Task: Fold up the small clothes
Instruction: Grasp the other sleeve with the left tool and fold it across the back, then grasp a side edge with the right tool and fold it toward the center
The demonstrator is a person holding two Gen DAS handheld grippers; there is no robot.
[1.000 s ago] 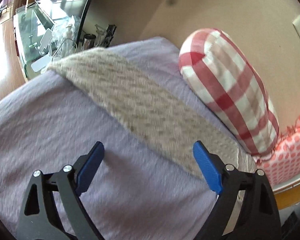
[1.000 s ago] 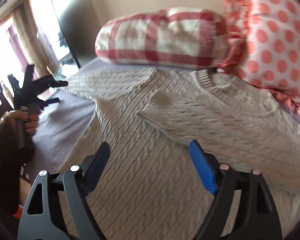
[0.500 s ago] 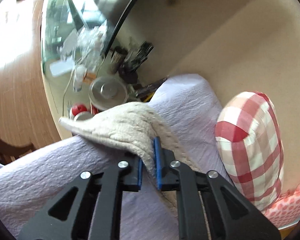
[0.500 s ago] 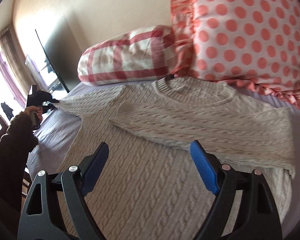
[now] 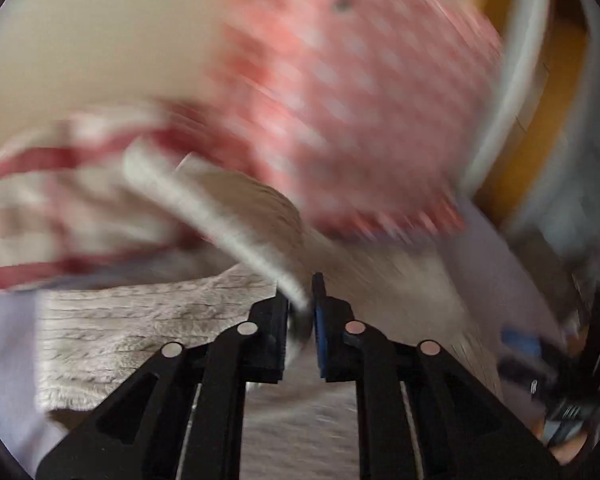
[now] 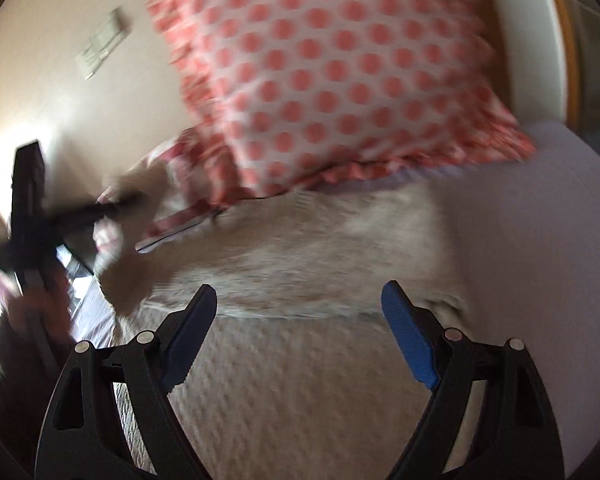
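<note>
The left gripper [image 5: 300, 300], clamped on the sleeve [image 5: 220, 216], has swung from the bed's edge toward the dotted pillow [image 5: 340, 92] at 12 o'clock, lifting the sleeve over the sweater [image 6: 300, 248]. The right gripper [image 6: 300, 320] has shifted right, its fingers apart as before.

L wrist: close, low over sweater [image 5: 148, 320] | R wrist: higher, same sweater, polka-dot pillow [image 6: 340, 80]
</note>
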